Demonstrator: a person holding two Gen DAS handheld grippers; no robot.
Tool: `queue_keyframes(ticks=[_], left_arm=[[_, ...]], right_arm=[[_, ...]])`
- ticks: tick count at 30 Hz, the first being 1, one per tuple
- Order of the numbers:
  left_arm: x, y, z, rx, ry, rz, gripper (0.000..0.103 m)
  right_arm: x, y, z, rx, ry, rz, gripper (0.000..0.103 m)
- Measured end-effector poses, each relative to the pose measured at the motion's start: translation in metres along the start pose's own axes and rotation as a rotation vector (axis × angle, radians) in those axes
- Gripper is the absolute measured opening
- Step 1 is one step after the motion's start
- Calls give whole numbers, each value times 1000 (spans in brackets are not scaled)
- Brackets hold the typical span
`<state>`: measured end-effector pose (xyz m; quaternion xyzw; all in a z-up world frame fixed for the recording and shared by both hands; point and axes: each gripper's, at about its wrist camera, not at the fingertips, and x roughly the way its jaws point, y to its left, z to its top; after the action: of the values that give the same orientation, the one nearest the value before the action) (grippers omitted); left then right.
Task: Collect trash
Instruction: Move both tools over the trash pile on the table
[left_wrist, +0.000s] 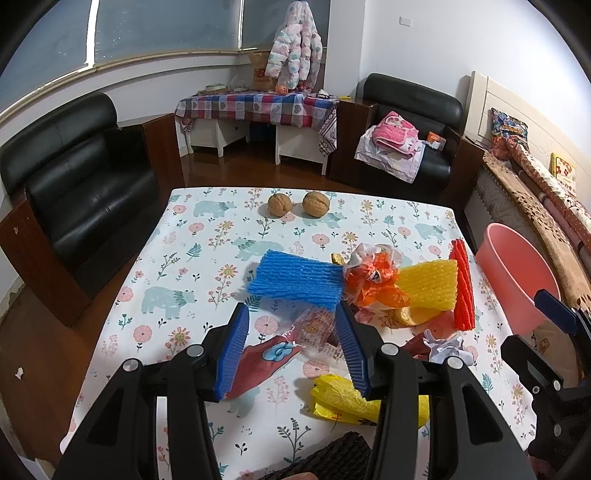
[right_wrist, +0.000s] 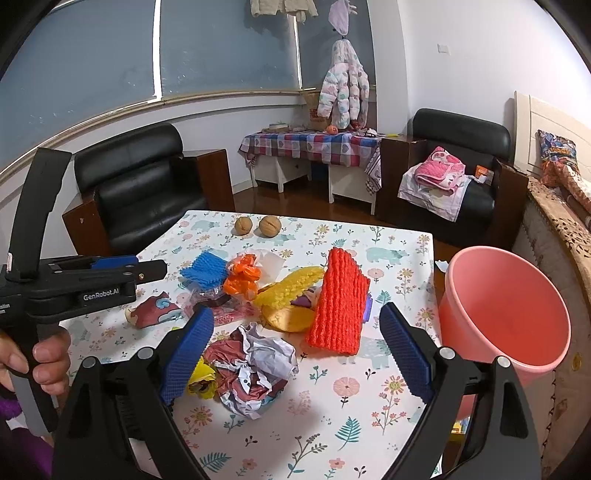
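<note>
Both grippers, left (left_wrist: 291, 347) and right (right_wrist: 295, 354), hang open and empty over the table's trash pile by the pink bin (right_wrist: 506, 310); crumpled paper (right_wrist: 255, 365) looks light, crushable, pinch its bulk mid-ball.

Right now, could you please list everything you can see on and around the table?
table: one, white floral cloth, centre
walnuts: two, brown, far edge
blue foam net: one, blue, mid-table
orange wrapper: one, orange and clear, beside the blue net
yellow foam net: one, yellow, right of the orange wrapper
red foam net: one, red, standing near the bin
crumpled paper: one, white and maroon, near edge
yellow wrapper: one, yellow, near edge
red snack bag: one, red, near left
bin: one, pink, right of table, looks empty
armchairs: two, black, behind
left gripper: open, over the wrappers
right gripper: open, above the crumpled paper
hand: one, holding the left gripper
</note>
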<state>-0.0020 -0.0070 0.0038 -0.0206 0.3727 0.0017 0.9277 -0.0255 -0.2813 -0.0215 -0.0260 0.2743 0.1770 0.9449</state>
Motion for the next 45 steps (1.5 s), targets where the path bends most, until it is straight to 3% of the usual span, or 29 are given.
queue_keyframes(ticks=[45], left_arm=[[0, 25, -6, 27, -18, -44, 49]], right_arm=[[7, -13, -8, 45, 24, -13, 92]])
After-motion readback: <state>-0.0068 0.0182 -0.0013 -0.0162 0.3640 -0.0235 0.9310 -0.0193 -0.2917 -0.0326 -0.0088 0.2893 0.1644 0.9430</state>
